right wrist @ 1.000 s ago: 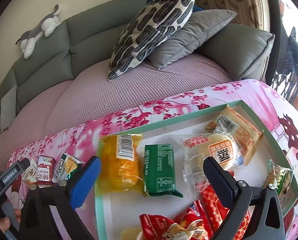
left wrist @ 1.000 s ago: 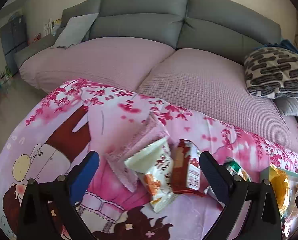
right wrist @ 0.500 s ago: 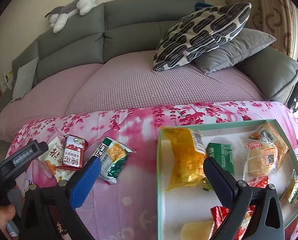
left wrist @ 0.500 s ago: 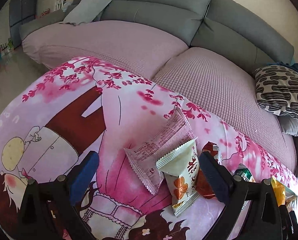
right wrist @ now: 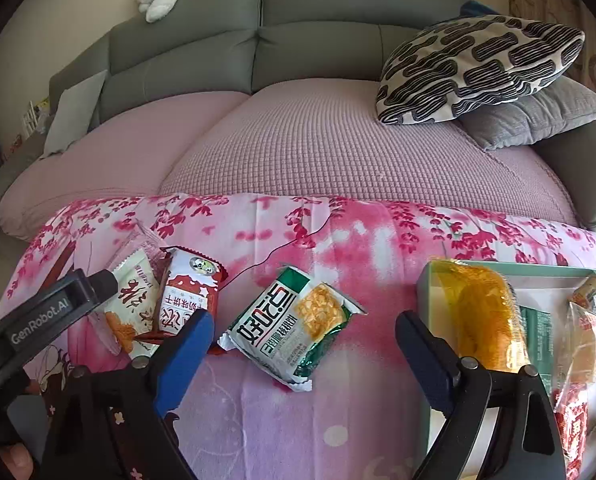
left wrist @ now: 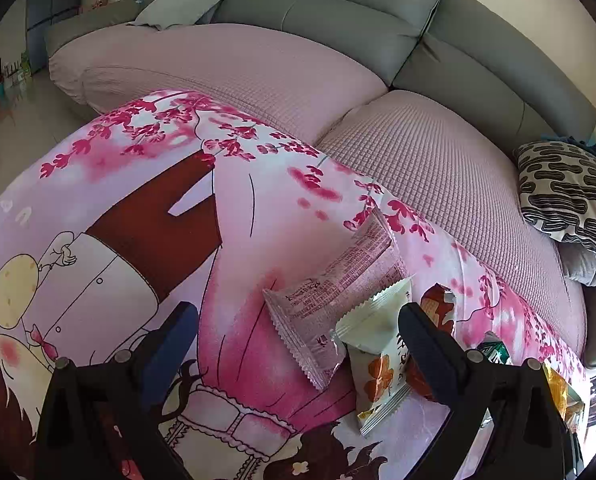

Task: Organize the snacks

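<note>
**Some snacks are in the box, four are still out**

The green box (right wrist: 423, 292) sits at 3 o'clock in the right view. It already has snacks inside, like the yellow pack (right wrist: 481, 320) leaning on its edge. So part of the job looks done.

Four snacks still lie on the pink cloth (right wrist: 337, 240). The green and white pack (right wrist: 294, 328) is right in the middle. The red pack (right wrist: 190, 296) and the cream pack (right wrist: 132, 304) touch each other at 9 o'clock. The clear pink pack (left wrist: 329, 296) lies under the cream one.

The right tongs (right wrist: 303, 340) are apart and have just been closing a bit, with the green and white pack between them, not squeezed yet. The left tongs (left wrist: 298, 320) are apart, holding nothing.
</note>
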